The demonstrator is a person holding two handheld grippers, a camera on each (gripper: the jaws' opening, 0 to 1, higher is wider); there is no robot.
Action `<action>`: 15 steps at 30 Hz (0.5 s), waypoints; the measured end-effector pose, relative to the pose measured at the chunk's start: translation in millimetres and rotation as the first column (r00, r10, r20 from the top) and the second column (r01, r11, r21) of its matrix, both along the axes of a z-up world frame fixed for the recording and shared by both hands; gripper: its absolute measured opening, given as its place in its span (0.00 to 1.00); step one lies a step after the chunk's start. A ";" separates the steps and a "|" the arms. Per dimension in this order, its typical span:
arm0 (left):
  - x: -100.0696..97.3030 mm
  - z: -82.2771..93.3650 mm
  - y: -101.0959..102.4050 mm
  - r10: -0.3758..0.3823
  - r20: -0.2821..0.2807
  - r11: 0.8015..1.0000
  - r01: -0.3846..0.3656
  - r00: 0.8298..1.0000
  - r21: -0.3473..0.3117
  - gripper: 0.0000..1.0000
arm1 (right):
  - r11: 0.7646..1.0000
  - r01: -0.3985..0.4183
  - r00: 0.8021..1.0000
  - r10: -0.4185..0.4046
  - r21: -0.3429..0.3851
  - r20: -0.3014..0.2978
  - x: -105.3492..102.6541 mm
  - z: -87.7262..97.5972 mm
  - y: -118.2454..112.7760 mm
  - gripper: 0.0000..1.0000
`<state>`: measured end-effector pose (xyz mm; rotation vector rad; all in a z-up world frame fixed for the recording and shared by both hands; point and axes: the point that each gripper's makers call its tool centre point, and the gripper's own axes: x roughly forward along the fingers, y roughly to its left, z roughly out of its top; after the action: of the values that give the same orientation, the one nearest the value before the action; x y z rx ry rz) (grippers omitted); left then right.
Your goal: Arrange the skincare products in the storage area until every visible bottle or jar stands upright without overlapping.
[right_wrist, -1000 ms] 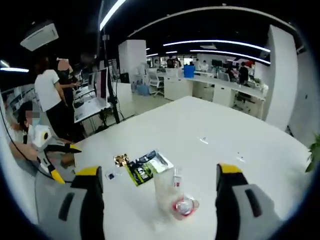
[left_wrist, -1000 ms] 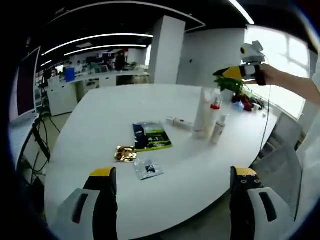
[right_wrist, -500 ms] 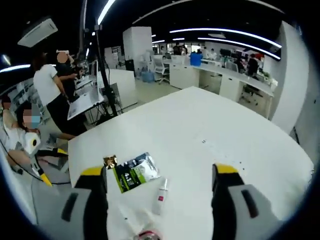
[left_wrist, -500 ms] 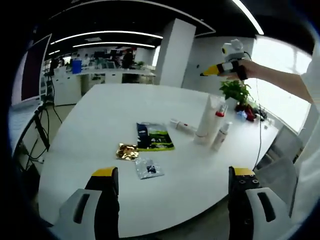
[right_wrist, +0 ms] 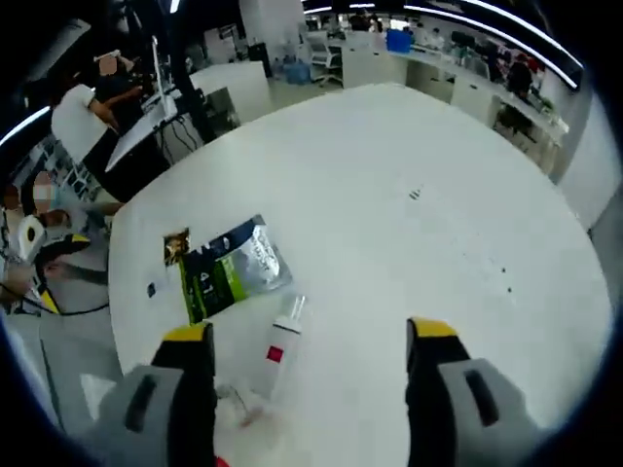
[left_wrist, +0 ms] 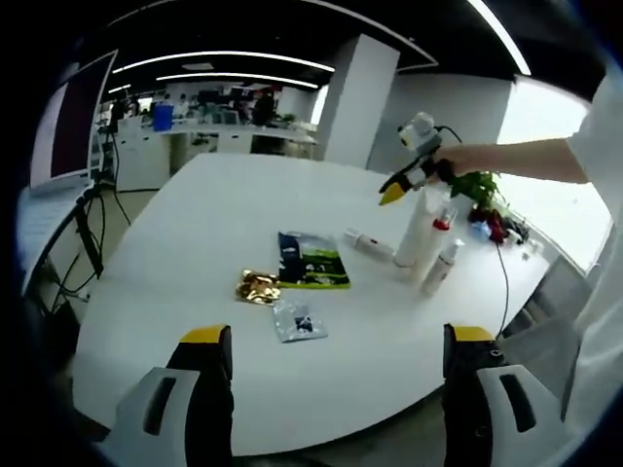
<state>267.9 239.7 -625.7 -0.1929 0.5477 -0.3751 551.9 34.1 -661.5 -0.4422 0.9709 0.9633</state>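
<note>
Right gripper view puts your right gripper (right_wrist: 310, 389) above the white table (right_wrist: 409, 175) with its jaws wide apart and nothing between them. The small bottle lying on its side (right_wrist: 282, 336) is just ahead of the left jaw, and it is the only product not yet upright.

In the left gripper view your left gripper (left_wrist: 331, 389) also has its jaws apart and empty, well back from everything. Far ahead of the right jaw stand the tall white tube (left_wrist: 417, 229), the red-capped bottle (left_wrist: 435, 241) and the small spray bottle (left_wrist: 441, 268), close together. The fallen bottle (left_wrist: 367, 243) lies just beside them, toward the left jaw.

Your risk, I judge, is that cluster: come down on the lying bottle carelessly and a jaw or your sleeve could knock over the tall tube or its neighbours. The bottle is round and may roll out as the jaws close.

A dark green sachet (left_wrist: 310, 263), a gold foil packet (left_wrist: 257, 286) and a small clear packet (left_wrist: 294, 319) lie flat ahead of the left jaw. Around you is an open office with desks, a pillar, ceiling light strips, a potted plant (left_wrist: 477, 185) and people standing off to one side.
</note>
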 end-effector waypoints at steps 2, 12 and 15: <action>0.3 -0.2 1.3 0.009 -0.003 1.000 -0.009 1.000 -0.003 0.87 | 1.000 -0.016 1.000 0.016 0.001 -0.022 -3.9 -12.8 9.1 0.79; 1.1 -2.0 6.4 0.038 -0.020 0.999 -0.038 0.999 -0.015 0.85 | 0.972 -0.179 0.980 0.162 -0.154 -0.120 -42.5 -63.3 26.0 0.67; 1.0 -2.6 7.6 0.043 -0.024 0.999 -0.044 0.999 -0.016 0.85 | 0.959 -0.206 0.974 0.182 -0.196 -0.136 -43.6 -76.9 22.0 0.60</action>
<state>268.9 247.2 -628.3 -0.2251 0.5625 -0.3354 508.4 56.0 -738.4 -0.6740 1.1570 1.0776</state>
